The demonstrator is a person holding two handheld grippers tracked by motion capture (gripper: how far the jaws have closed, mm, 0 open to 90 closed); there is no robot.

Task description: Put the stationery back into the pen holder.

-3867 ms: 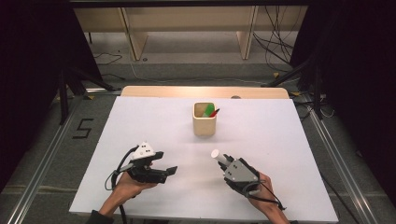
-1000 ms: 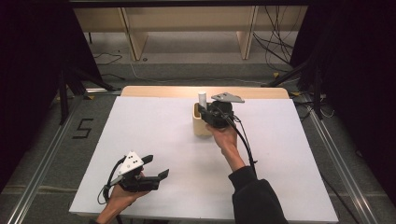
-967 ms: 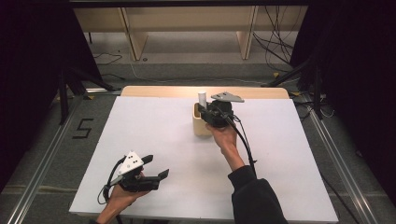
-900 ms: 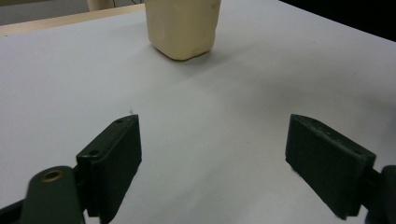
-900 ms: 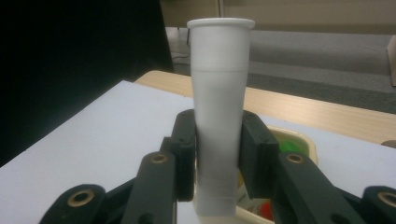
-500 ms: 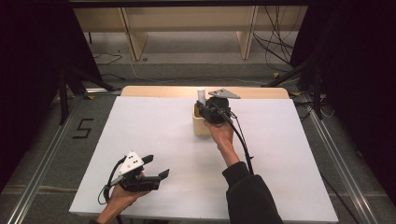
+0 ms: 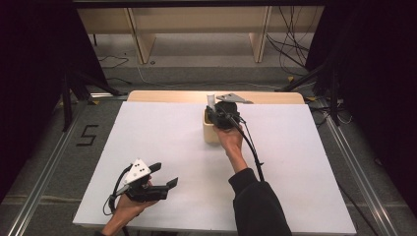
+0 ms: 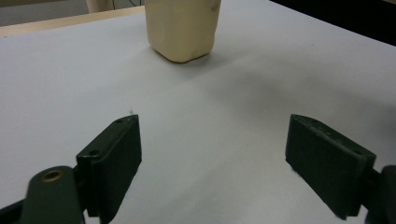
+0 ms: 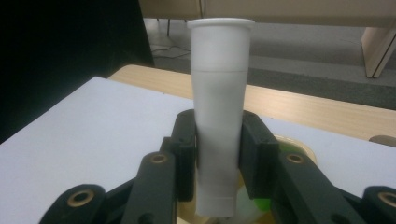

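The white table [image 7: 162, 137] carries the work, with a wooden strip along its far edge. Toward twelve o'clock on it stands the cream holder [image 7: 211, 130], upright, something green showing inside it in the right gripper view.

What has changed: a few seconds ago the right gripper [image 7: 220, 114] lay near the person at about five o'clock with the tube in its jaws; a second ago it was already out over the holder, and since then it has barely shifted. Its jaws are clamped on the white tube [image 9: 219, 116], which stands upright with its lower end at or just inside the holder's mouth [image 9: 299, 149]. I judge the carry done and the lowering and release yet to come.

The left gripper [image 7: 157, 179] rests at seven o'clock, well apart from the holder, where it was a second ago; its jaws stand wide with nothing between them.

Nothing blocks the drop except whatever already sits in the holder, which may crowd the tube. The trailing cable [image 7: 251, 147] runs back along the forearm, away from the holder.
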